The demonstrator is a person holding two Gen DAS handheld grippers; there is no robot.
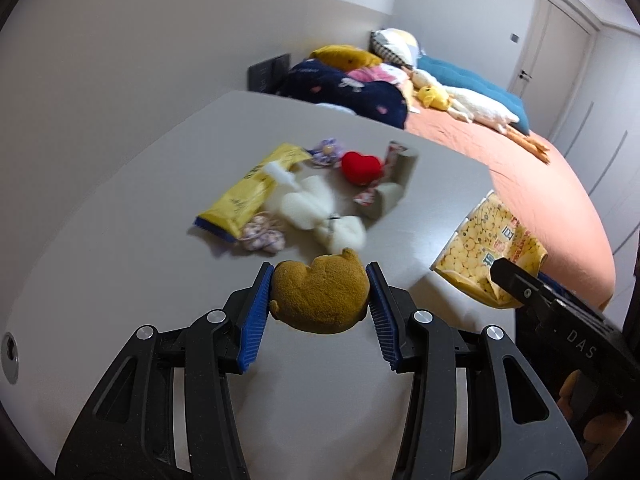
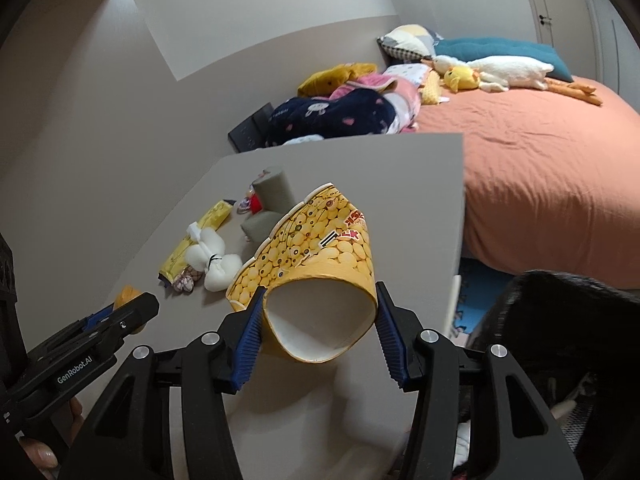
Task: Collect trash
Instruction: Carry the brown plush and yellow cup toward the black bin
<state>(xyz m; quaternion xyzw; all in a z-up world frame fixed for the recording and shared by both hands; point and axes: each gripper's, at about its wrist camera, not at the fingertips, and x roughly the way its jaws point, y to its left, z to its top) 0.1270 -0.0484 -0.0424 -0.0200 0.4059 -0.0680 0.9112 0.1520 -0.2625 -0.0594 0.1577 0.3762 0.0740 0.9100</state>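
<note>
We hold the yellow paper cup [image 2: 316, 280], crushed, clamped in the right gripper [image 2: 318, 320] jaws above the tabletop [image 1: 120, 240]. Left gripper [image 1: 320, 300] jaws pinch a brown plush [image 1: 320, 296]. Still left at 12 o'clock: yellow wrapper [image 1: 248, 190], candy wrappers [image 1: 262, 236], white plush [image 1: 316, 208]. Early going, we judge.

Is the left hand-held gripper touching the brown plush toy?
Touching. The left wrist view shows both blue pads of the left hand-held gripper pressed against opposite sides of the brown plush toy, with no gap visible.
</note>
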